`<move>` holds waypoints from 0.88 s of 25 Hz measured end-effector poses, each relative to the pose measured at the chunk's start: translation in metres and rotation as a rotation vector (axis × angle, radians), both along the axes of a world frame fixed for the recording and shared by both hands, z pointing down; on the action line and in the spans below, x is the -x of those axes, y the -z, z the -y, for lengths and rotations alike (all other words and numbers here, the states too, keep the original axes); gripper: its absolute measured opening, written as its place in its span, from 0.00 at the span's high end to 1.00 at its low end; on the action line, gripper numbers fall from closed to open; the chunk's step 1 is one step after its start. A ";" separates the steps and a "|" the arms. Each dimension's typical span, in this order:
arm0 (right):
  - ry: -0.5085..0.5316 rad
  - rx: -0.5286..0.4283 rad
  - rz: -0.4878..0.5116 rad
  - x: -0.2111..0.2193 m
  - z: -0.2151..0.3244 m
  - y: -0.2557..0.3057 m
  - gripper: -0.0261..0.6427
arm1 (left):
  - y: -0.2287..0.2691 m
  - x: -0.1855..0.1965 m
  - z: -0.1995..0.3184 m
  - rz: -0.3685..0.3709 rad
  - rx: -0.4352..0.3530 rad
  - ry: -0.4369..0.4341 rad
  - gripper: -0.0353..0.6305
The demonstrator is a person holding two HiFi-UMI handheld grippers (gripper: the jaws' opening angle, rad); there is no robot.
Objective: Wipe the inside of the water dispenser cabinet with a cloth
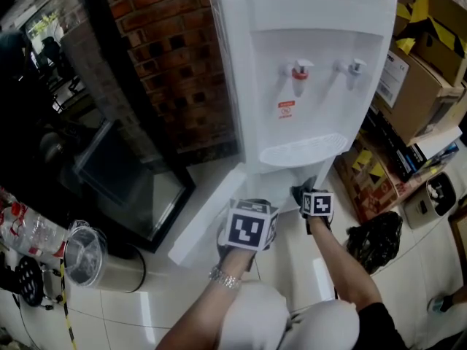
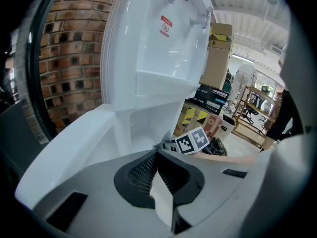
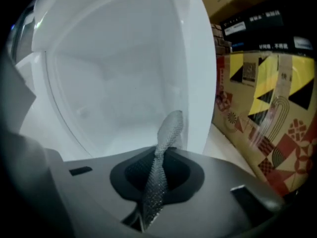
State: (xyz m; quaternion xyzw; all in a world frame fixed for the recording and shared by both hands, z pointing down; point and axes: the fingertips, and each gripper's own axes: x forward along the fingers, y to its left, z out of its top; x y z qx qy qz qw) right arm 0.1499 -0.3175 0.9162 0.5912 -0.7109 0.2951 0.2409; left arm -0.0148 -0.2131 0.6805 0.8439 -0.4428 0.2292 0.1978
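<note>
a grey mesh cloth (image 3: 166,135) stands upright before the white cabinet (image 3: 119,68), its door (image 1: 210,211) open.

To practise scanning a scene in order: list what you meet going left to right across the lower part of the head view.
Clear jar → open white door → left gripper → right gripper, holding the cloth → black bag.

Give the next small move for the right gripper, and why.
Probably ease the right gripper forward into the open dispenser cabinet until the mesh cloth meets its wall. The jaws are shut on the cloth, whose free end stands before the white interior, with no contact showing.
</note>
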 end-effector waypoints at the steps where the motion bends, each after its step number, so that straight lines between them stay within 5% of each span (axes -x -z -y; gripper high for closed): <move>1: 0.003 -0.001 0.022 0.003 0.000 0.002 0.92 | 0.000 0.001 -0.001 -0.001 -0.001 0.001 0.95; 5: 0.055 -0.231 0.034 0.015 0.021 0.073 0.92 | 0.007 0.000 0.000 -0.030 -0.020 0.011 0.95; 8: 0.092 -0.500 -0.071 0.015 0.035 0.146 0.92 | 0.005 0.000 -0.001 -0.013 -0.016 0.000 0.95; 10: 0.073 -0.569 -0.150 0.009 0.039 0.163 0.92 | 0.005 0.001 -0.002 -0.011 -0.016 0.000 0.95; 14: -0.022 -0.404 -0.153 -0.012 0.036 0.123 0.92 | 0.009 -0.001 -0.001 -0.033 -0.031 0.004 0.95; 22: 0.053 -0.093 -0.108 0.000 0.012 0.017 0.92 | 0.010 0.000 -0.003 -0.020 -0.030 -0.003 0.95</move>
